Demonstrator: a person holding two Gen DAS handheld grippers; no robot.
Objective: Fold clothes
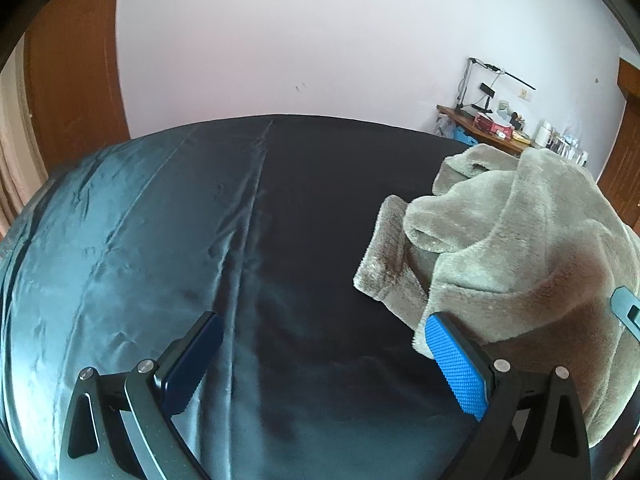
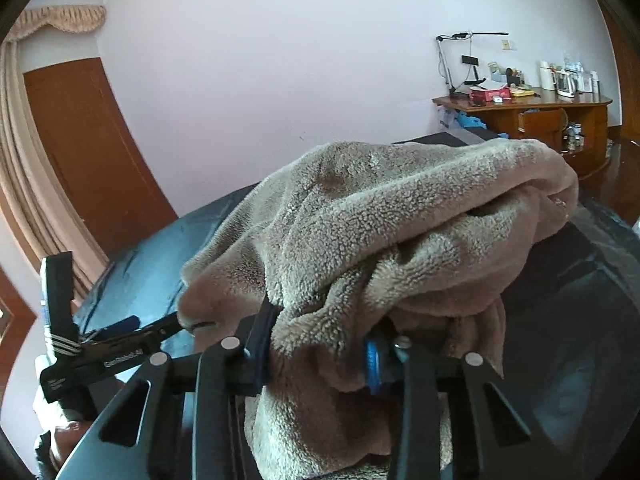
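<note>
On top of the bed, which has a dark shiny sheet (image 1: 168,240), sits a fuzzy grey-brown garment (image 2: 400,240). It is all bunched up in a soft heap. You cannot see any neat fold in it yet.

The right gripper (image 2: 316,356) has a thick bunch of the garment squeezed between its 2 fingers. Its jaws are pressed in on the fluffy cloth, and more cloth hangs down below them. So the right one has hold of the garment.

The left gripper (image 1: 324,360) is wide apart and has nothing in it. Between its fingers you only see the bare sheet. Its blue pad (image 1: 456,368) is just beside the edge of the garment, maybe touching it, but not pinching it.

I think the folding has hardly begun. The garment needs to be spread out flat first, since it is a lump now. After that the sides need to be folded over. All of that is left to do. It is hard to tell which part of the garment is a sleeve or a hem, because it is so crumpled.

Far behind, a wooden desk (image 2: 520,104) with small things on it stands by the wall.
</note>
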